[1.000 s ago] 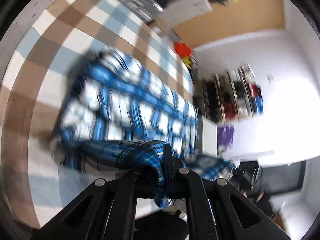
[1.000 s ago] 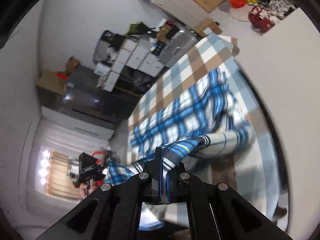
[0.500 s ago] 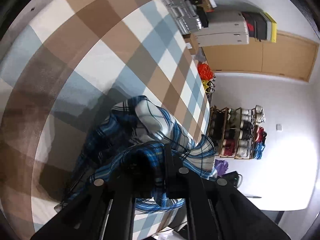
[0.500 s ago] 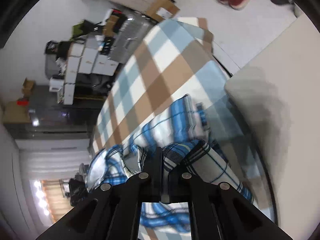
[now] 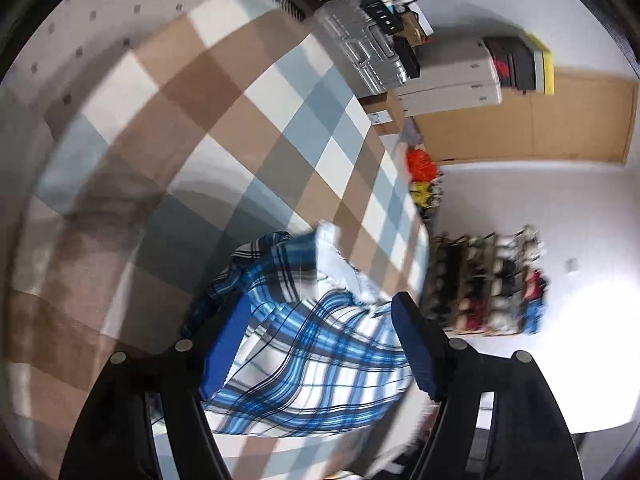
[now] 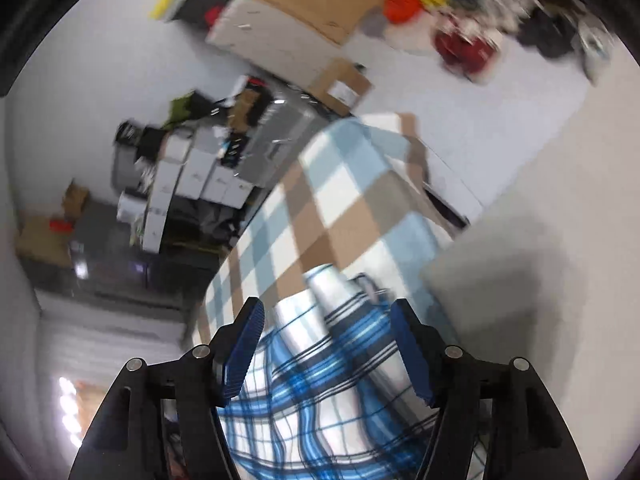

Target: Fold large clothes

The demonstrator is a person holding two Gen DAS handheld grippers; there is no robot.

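Note:
A blue, white and black plaid shirt lies in a bunched fold on the checked bed cover. My left gripper hangs just over it, jaws opening, pads apart and clear of the cloth. In the right wrist view the same shirt lies under my right gripper, whose jaws are opening too, with the cloth loose below the blue pads. Neither gripper presses on the shirt.
The bed's brown, blue and white checked cover reaches a pale headboard edge. Beyond the bed stand a silver suitcase, white boxes, a shoe rack and a wooden cupboard.
Both grippers were shut on folds of the shirt; now both have opened and the cloth has dropped onto the bed. Both hands carried the shirt over across the bed.

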